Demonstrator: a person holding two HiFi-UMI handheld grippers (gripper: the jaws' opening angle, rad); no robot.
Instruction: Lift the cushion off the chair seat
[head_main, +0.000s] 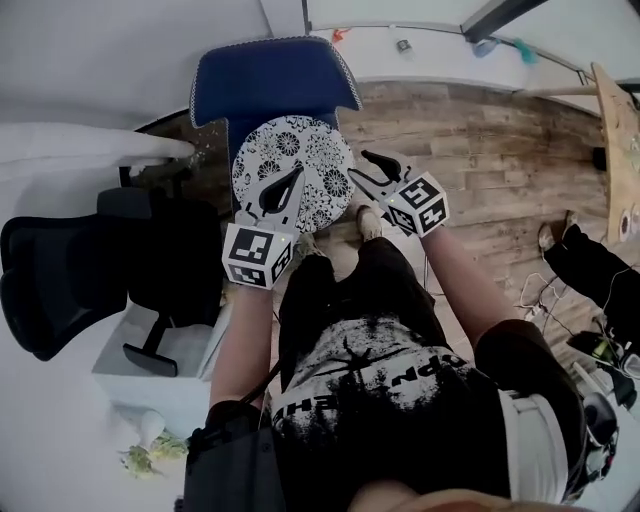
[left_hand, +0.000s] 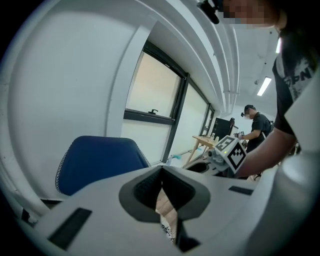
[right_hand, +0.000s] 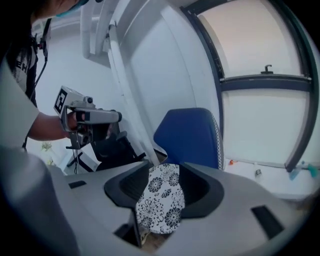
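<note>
Cushion (head_main: 300, 145) lies below pressed-together left claw (head_main: 299, 172); spread right claw (head_main: 358, 165) at its edge.

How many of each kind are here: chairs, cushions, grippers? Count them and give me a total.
chairs: 2, the blue chair and the black chair
cushion: 1
grippers: 2, the left gripper and the right gripper
total: 5

Chair (head_main: 270, 85) seat & base hidden under cushion (head_main: 300, 160)
</note>
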